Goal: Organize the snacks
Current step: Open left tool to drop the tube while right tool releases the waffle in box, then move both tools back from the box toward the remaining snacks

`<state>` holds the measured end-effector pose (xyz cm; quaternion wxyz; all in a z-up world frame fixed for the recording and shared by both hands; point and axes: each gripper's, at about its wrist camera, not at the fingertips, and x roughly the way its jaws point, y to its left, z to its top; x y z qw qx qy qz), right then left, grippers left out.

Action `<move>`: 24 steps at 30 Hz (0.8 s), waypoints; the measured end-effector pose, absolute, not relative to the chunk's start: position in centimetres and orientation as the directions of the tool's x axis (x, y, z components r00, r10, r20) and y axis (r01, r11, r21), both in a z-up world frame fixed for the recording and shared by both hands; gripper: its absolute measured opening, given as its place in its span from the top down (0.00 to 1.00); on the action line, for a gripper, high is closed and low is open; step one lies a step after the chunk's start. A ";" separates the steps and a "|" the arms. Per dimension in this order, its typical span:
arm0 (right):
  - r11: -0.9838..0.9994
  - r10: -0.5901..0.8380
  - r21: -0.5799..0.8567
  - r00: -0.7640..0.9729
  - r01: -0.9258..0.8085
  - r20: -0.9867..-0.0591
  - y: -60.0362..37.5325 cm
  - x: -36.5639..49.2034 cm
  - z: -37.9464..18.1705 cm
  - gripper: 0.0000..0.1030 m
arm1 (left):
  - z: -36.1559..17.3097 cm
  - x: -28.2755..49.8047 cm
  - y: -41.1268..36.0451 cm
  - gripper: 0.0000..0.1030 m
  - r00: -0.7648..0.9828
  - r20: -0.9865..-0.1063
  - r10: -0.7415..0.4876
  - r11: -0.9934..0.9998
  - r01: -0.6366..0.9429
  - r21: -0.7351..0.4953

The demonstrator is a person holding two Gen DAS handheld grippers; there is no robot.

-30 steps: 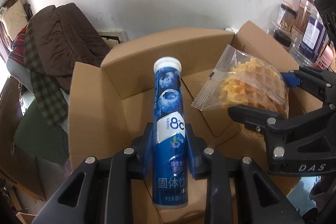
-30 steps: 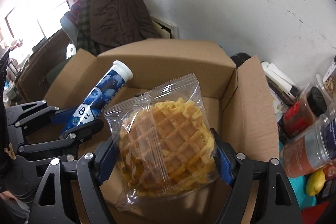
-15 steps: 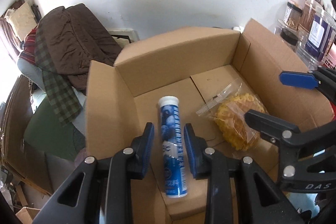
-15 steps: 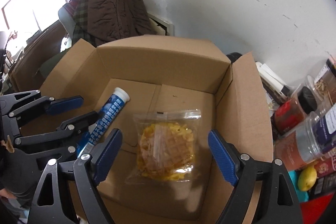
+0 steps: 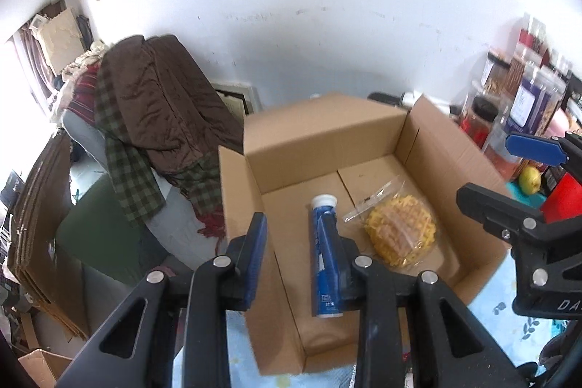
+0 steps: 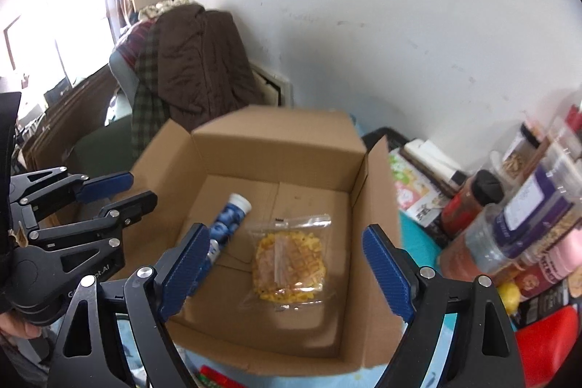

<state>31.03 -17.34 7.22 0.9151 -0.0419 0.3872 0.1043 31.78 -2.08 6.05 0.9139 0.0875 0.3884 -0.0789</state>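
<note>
An open cardboard box (image 5: 320, 140) (image 6: 276, 148) stands on the table. On its floor lie a blue tube with a white cap (image 5: 322, 264) (image 6: 229, 220) and, to its right, a clear packet with a yellow waffle (image 5: 400, 235) (image 6: 291, 260). Above the box's near left side hangs my left gripper (image 5: 294, 224) (image 6: 140, 188); its blue pads stand a narrow gap apart with nothing between them. My right gripper (image 6: 283, 231) (image 5: 485, 166) is open wide above the near edge and holds nothing.
Jars and bottles (image 6: 509, 217) (image 5: 531, 104) crowd the table right of the box, with a yellow fruit (image 5: 529, 179) and a red object (image 6: 545, 340). A chair draped with a brown jacket (image 5: 152, 104) stands left, beside flattened cardboard (image 5: 36, 206).
One second ago each gripper held its snack over the box. Both let go; the tube and the waffle packet now lie on the box floor, and both grippers have risen and drawn back.
</note>
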 end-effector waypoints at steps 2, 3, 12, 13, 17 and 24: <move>0.975 0.158 0.002 0.695 -0.220 -0.701 -17.3 30.3 8.4 0.16 | 7.1 31.1 -2.0 0.72 0.701 -0.709 -0.077 0.973 0.208 0.100; 0.976 0.158 0.000 0.704 -0.218 -0.692 -17.3 29.8 9.1 0.16 | 7.5 30.8 -1.9 0.72 0.706 -0.703 -0.077 0.973 0.206 0.100; 0.981 0.134 -0.028 0.767 -0.194 -0.628 -17.4 25.4 13.0 0.16 | 10.8 26.7 -1.7 0.72 0.743 -0.660 -0.107 0.972 0.219 0.089; 0.981 0.131 -0.029 0.771 -0.190 -0.623 -17.4 24.9 13.3 0.16 | 11.1 26.3 -1.7 0.72 0.745 -0.658 -0.109 0.971 0.220 0.088; 0.985 0.110 -0.041 0.795 -0.166 -0.597 -17.5 22.4 14.6 0.15 | 11.9 24.4 -1.7 0.71 0.753 -0.647 -0.119 0.969 0.230 0.089; 0.991 0.083 -0.040 0.832 -0.126 -0.548 -18.0 17.3 16.1 0.09 | 12.6 20.5 -1.4 0.71 0.757 -0.638 -0.140 0.964 0.252 0.087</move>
